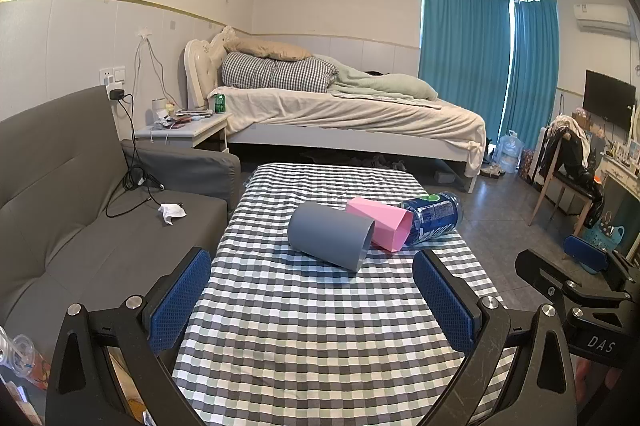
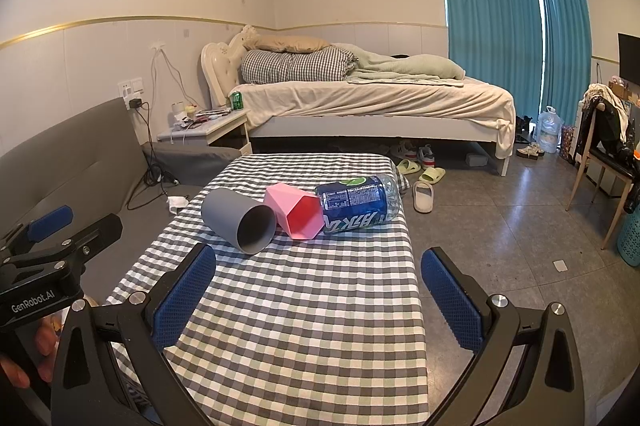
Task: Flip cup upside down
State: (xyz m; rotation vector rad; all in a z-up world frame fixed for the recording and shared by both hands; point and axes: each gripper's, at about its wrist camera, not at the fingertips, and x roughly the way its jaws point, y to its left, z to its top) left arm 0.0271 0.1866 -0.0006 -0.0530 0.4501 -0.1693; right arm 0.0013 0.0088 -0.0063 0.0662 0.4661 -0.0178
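A grey cup [image 1: 330, 236] lies on its side on the checkered table [image 1: 312, 326], its mouth facing the near right. It also shows in the right wrist view [image 2: 240, 220]. A pink faceted cup [image 1: 382, 228] lies on its side just behind it, touching it [image 2: 300, 212]. My left gripper [image 1: 312, 302] is open and empty, over the table short of the grey cup. My right gripper [image 2: 318, 298] is open and empty, at about the same distance, more to the right.
A blue-labelled plastic bottle [image 1: 434, 218] lies on its side against the pink cup [image 2: 360, 204]. A grey sofa [image 1: 80, 210] runs along the table's left. A bed [image 1: 340, 114] stands behind. Slippers [image 2: 424, 194] lie on the floor at right.
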